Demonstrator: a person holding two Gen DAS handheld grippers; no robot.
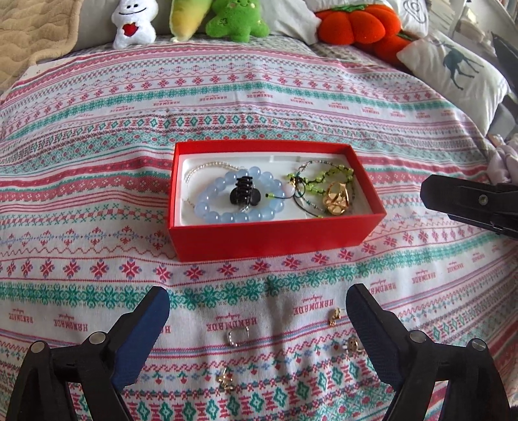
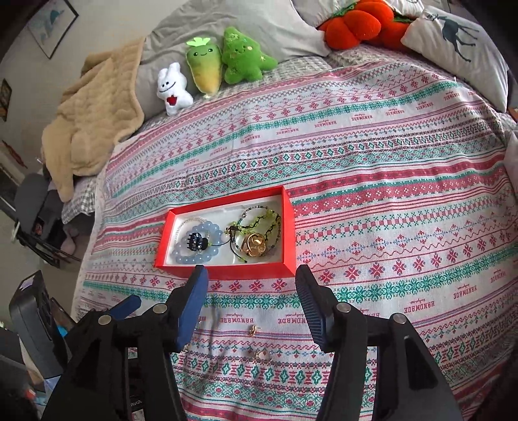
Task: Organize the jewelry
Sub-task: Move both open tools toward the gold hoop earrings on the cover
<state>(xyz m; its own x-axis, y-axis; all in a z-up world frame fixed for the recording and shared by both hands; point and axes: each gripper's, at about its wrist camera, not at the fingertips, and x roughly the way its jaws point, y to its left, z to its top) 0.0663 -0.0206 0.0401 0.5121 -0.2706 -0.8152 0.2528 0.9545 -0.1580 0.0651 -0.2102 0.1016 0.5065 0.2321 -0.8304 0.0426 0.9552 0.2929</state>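
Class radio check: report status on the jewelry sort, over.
Left gripper and right gripper open, empty. Red box part-filled; small pieces like the silver ring loose on the bedspread. Nothing in the way.

A matt red cardboard box (image 1: 272,238) with a smooth white lining sits on a woven cloth bedspread (image 1: 259,97). Inside lie glossy, translucent blue beads (image 1: 207,207), a shiny black plastic hair clip (image 1: 244,191) and a polished gold metal piece (image 1: 336,197). The left tool (image 1: 257,302) has matt black plastic arms and ribbed blue pads (image 1: 142,336). Soft plush toys (image 1: 238,19) sit behind.
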